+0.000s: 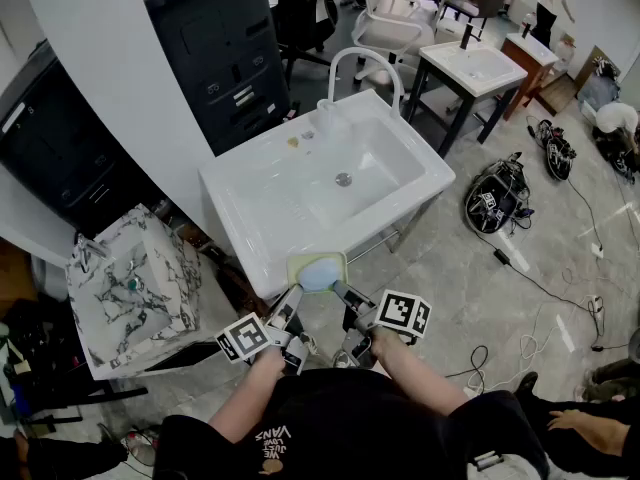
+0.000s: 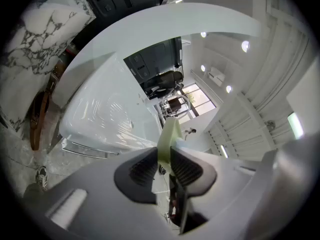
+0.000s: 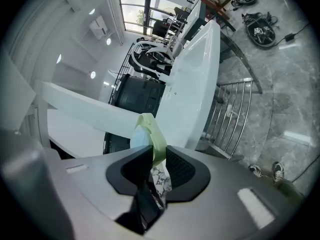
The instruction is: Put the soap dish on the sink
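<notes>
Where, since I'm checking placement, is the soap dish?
Head view, low centre: the soap dish is at the sink's front edge, held between the left gripper and right gripper.

Wide-open sink (image 1: 240,200) basin and front rim, faucet (image 1: 360,51) at far edge, marble stand (image 1: 130,288) seemingly close at left

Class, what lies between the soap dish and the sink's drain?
Nothing but bare white sink: its front rim, then basin floor, between the soap dish and the drain, as the head view shows.
</notes>
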### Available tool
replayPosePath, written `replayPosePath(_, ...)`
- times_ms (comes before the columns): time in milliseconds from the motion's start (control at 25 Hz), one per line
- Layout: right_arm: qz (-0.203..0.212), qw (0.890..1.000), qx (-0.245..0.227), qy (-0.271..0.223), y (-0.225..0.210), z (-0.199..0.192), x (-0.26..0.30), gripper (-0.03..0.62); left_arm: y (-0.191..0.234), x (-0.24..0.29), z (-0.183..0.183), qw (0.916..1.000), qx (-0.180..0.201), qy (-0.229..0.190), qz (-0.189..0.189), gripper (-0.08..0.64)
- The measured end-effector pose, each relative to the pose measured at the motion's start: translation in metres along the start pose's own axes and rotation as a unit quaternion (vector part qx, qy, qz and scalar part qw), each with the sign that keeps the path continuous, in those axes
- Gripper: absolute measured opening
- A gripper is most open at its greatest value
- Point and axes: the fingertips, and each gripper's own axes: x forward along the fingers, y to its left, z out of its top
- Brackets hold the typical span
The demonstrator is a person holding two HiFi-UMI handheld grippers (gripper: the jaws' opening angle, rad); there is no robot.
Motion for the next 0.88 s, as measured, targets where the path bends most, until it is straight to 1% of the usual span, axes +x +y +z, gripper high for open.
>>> replayPosePath(280, 0.015, 1.0, -0.007, -0.001, 0.003, 0.007, 0.004, 0.077, -0.002, 0.005, 0.006, 0.9999, 0.004, -0.013, -0.004, 0.133)
replayPosePath(480, 0.008, 1.0, -0.011, -0.004, 0.005, 0.015, 0.023, 0.077, 0.007, 0.014, 0.021, 0.9999, -0.003, -0.012, -0.006, 0.133)
replayPosePath(640, 0.005, 1.0, -0.01, -0.015, 0.01, 0.027, 0.041, 0.077, 0.01, 0.028, 0.042, 0.9999, -0.001, -0.002, -0.012, 0.133)
replayPosePath(880, 0.002, 0.999, -0.009, -0.037, 0.022, 0.045, 0.084, 0.077, 0.022, 0.048, 0.086, 0.9998, 0.001, 0.015, -0.016, 0.135)
